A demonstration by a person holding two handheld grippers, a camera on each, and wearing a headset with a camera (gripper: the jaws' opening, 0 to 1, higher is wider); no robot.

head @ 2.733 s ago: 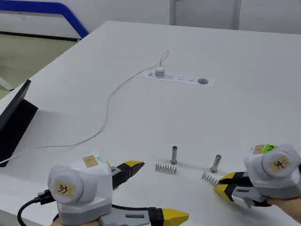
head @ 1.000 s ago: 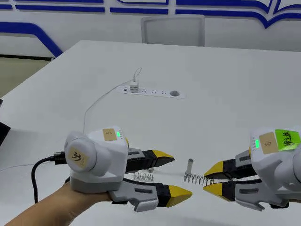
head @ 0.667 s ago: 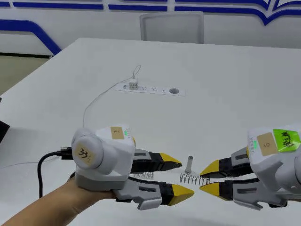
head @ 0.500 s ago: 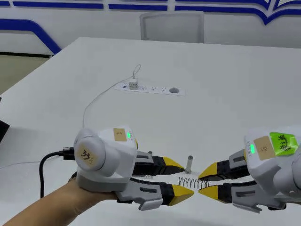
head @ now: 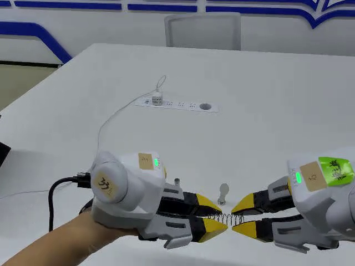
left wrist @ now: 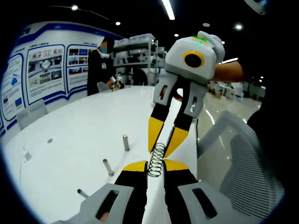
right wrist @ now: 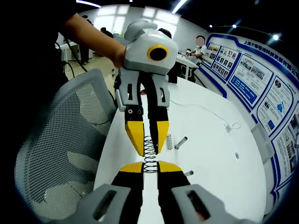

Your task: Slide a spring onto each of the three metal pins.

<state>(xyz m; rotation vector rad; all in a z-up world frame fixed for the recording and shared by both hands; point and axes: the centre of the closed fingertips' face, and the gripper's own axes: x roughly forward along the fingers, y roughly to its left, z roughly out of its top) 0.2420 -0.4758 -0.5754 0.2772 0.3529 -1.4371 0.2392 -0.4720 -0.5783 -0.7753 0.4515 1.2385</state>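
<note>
A white power strip (head: 176, 105) is laid flat on a white table (head: 288, 83). A small white charger (head: 157, 100) is plugged in at the strip's left end. From it a thin white cable (head: 113, 121) is looped just beyond the strip and trailed away to the strip's left and nearer side. Beyond the strip, a grey chair (head: 202, 30) is set at the table's far edge, before a blue-striped wall (head: 61, 6).
</note>
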